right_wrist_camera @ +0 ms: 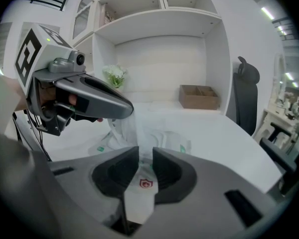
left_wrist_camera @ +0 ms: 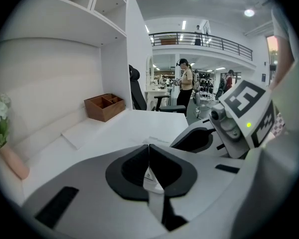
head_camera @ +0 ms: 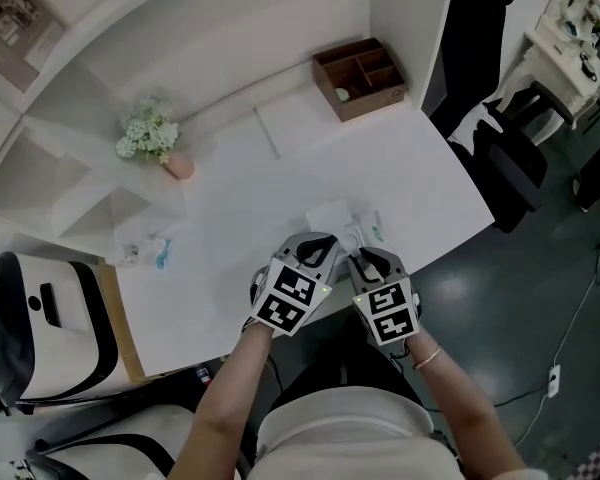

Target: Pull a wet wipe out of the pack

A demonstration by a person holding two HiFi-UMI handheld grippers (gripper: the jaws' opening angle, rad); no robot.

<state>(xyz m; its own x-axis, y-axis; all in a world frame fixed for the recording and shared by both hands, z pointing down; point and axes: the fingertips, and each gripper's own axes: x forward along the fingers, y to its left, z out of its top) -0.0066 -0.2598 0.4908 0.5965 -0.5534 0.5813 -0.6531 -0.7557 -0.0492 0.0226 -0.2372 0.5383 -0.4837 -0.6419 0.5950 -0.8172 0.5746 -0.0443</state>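
The wet wipe pack (head_camera: 342,220), white with green marks, lies near the front edge of the white table (head_camera: 230,208). My right gripper (right_wrist_camera: 145,156) is shut on the near end of the pack (right_wrist_camera: 143,187), where a red shield mark shows between the pads. My left gripper (left_wrist_camera: 149,158) is shut on a thin white wet wipe (left_wrist_camera: 153,180). In the right gripper view the left gripper (right_wrist_camera: 128,108) hangs just above the pack, and a sheer wipe (right_wrist_camera: 125,129) stretches from its tip down into the pack's opening. In the head view both grippers (head_camera: 327,242) (head_camera: 362,256) sit side by side at the pack.
A brown wooden organiser box (head_camera: 360,76) stands at the back right, and a flat white sheet (head_camera: 300,118) lies beside it. A pink vase of pale flowers (head_camera: 158,140) is at the back left, small packets (head_camera: 145,250) at the left. A black chair (head_camera: 510,158) stands past the table's right edge.
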